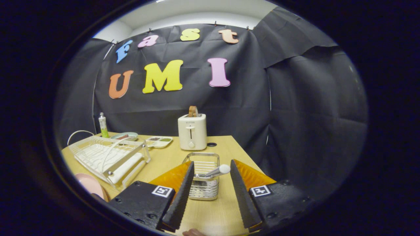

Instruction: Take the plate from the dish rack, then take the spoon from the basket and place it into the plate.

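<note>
- The gripper [211,165] hangs low over the wooden counter [226,147], its two fingers spread wide apart and pinching nothing.
- Right between those fingers stands the metal basket [203,188], a slatted wire cup sitting upright on the counter.
- The spoon [215,171] is in the basket, its pale rounded handle end poking up and leaning over toward the right finger, close to it but not touching.
- Neither finger touches the basket as far as I can see; the left finger's edge overlaps its rim from this angle, so I cannot tell about contact there.
- Off to the left sits the white wire dish rack [108,157], well apart from the basket.
- Just this side of the rack, at the near left corner of the counter, lies the pink plate [90,185], flat, only part of it in sight.
- Beyond the basket stands a cream toaster [192,131], upright, with something brown sticking out of its top slot.
- Left of the toaster lies a small divided tray [159,141], and beside it a shallow greenish dish [124,135].
- At the far left corner a tube with a green base [103,125] stands upright against the black cloth wall.
- A fingertip [193,232] peeks in at the very near edge, below the gripper.
</note>
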{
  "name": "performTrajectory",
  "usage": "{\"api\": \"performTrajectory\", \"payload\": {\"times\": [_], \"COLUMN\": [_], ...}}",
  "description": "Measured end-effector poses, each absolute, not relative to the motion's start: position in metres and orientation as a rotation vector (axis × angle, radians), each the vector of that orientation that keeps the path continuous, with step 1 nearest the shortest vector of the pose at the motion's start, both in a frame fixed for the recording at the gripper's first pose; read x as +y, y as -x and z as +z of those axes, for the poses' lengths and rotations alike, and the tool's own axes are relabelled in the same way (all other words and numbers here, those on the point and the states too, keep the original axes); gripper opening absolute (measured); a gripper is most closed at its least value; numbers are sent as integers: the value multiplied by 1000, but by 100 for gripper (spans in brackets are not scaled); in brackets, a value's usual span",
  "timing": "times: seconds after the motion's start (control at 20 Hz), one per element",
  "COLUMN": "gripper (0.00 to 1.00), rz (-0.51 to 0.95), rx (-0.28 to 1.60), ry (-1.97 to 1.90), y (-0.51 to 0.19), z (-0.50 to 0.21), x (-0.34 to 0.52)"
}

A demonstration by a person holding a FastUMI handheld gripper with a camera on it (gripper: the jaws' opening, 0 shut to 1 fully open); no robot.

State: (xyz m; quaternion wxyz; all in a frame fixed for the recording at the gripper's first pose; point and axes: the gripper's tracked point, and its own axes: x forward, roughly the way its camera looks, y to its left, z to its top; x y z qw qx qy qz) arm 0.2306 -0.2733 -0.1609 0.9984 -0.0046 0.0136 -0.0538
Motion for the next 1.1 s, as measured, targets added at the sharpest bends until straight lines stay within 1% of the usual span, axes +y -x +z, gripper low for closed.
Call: {"api": "performTrajectory", "payload": {"times": [0.05, 0.2, 0.3, 0.4, 0.5, 0.8, 1.1], "gripper": [49, 25, 19, 17, 16, 15, 15], "rz": [-95, -55, -57, -70, -84, -112, -128], "rx": [-4, 3, 9, 17, 26, 18, -52], "ry": [25, 45, 55, 83, 96, 31, 91], "y": [-231, -234, -237, -244, -250, -244, -197], "z": [-155, -152, -148, -141, -131, -89, -45], "x": [-270, -255, -250, -248, -246, -248, -227]}}
